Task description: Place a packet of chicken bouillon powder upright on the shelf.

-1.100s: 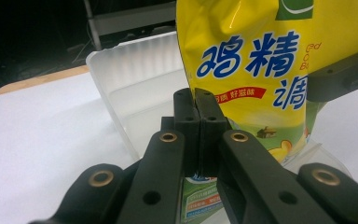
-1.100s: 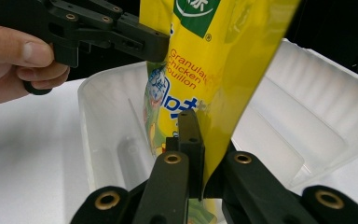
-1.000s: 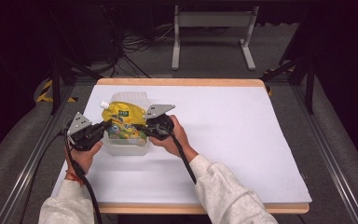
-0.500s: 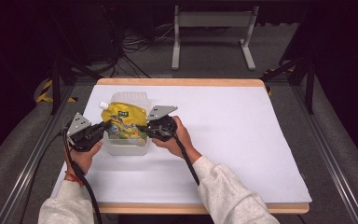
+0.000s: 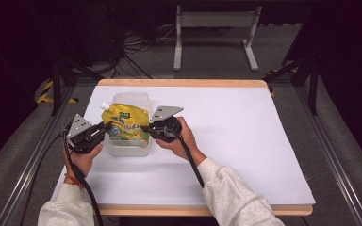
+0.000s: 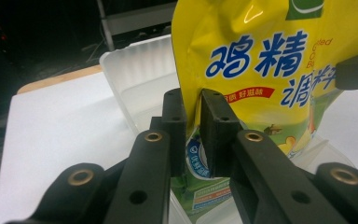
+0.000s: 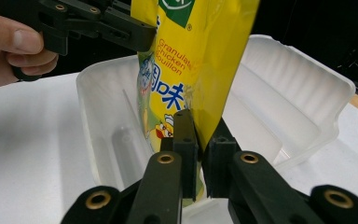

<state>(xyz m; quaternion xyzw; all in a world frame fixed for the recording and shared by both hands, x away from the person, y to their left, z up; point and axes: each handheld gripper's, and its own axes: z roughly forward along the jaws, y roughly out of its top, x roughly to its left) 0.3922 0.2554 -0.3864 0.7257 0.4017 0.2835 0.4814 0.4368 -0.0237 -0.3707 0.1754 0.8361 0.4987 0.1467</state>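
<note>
Now the left gripper (image 6: 193, 140) and right gripper (image 7: 200, 154), jaws just easing apart, flank the pouch (image 5: 125, 123) upright in the tub (image 5: 128, 149); apparently barely pinched, it may topple.

The high view looks forward and down from above the person's side onto the whole table (image 5: 245, 141). Each gripper view sits close behind its own jaws, facing along them at close range. All three share the yellow pouch (image 5: 124, 125) (image 6: 261, 70) (image 7: 200, 60) and the translucent bin (image 5: 127, 149) (image 6: 135, 79) (image 7: 298, 102)
</note>
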